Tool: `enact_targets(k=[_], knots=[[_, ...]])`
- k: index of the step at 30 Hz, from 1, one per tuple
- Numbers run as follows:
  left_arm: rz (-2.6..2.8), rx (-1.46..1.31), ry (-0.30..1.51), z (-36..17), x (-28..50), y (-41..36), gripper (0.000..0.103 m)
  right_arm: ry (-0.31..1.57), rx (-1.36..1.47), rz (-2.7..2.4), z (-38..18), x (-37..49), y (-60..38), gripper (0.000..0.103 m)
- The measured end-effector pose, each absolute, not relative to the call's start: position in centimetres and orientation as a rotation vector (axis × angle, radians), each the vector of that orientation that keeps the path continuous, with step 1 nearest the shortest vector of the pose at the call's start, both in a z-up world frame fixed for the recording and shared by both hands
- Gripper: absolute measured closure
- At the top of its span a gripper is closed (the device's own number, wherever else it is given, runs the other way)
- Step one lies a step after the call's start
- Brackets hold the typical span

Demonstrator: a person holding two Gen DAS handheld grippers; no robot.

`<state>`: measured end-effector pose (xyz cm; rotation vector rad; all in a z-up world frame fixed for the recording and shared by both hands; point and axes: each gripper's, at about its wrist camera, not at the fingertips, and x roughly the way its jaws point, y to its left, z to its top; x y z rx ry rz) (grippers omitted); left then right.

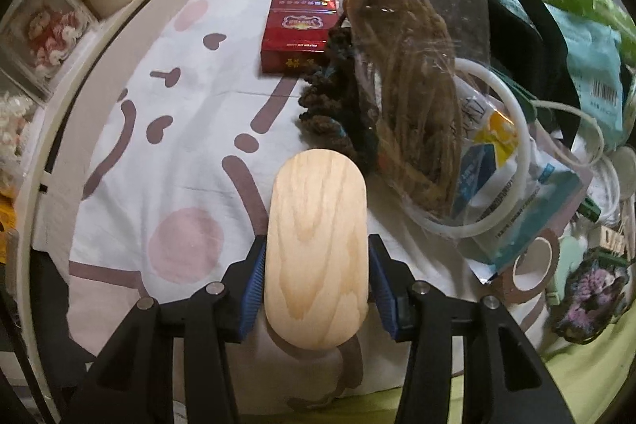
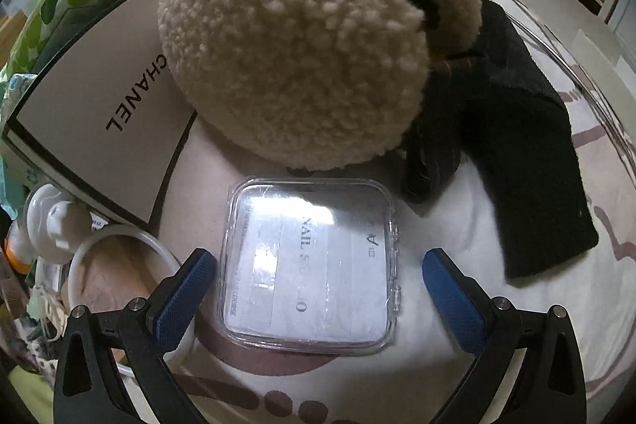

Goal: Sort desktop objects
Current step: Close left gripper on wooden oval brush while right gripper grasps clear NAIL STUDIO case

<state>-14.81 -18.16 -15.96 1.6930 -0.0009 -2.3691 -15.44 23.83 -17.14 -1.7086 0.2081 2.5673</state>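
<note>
We saw the left tool (image 1: 316,289) pinching a wood block (image 1: 316,245) by its long sides, both blue pads pressed against it, the block's rounded end reaching forward past the fingertips. The tool pointed steeply down at a cartoon-print sheet (image 1: 190,130); a red box (image 1: 300,32) lay farther ahead on it, and a clear bag of brown hair (image 1: 409,98) lay just right of the block. The right tool (image 2: 318,285) stood spread, its pads clear of a clear case (image 2: 310,265) lying flat on the sheet between them. A fleecy cap (image 2: 294,62) sat just beyond the case, with a white box (image 2: 107,106) to the left and black cloth (image 2: 524,146) to the right.
</note>
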Motion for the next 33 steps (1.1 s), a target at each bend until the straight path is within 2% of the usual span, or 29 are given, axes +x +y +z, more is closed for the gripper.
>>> enact_targets(k=[6,13,17,21,33], knots=[[-2.378,1.698,0.057,-15.9,-14.5,-18.9,0.055,0.270,-1.734,2.559,-17.2,-15.1,24.0,0.000],[-2.371,1.684,0.011,-15.9,-14.4,-18.6,0.055,0.279,-1.708,2.582,-16.6,-14.4,23.5,0.001],[-2.391,1.654,0.080,-16.4,-15.1,-19.7,0.055,0.218,-1.627,2.609,-15.4,-13.4,22.8,0.026],[-2.408,1.633,0.134,-16.0,-14.8,-20.1,0.058,0.171,-1.611,2.629,-15.0,-13.1,21.7,0.026],[-2.425,1.580,0.180,-15.8,-14.5,-20.7,0.059,0.323,-1.584,2.672,-13.8,-12.4,21.5,0.026]])
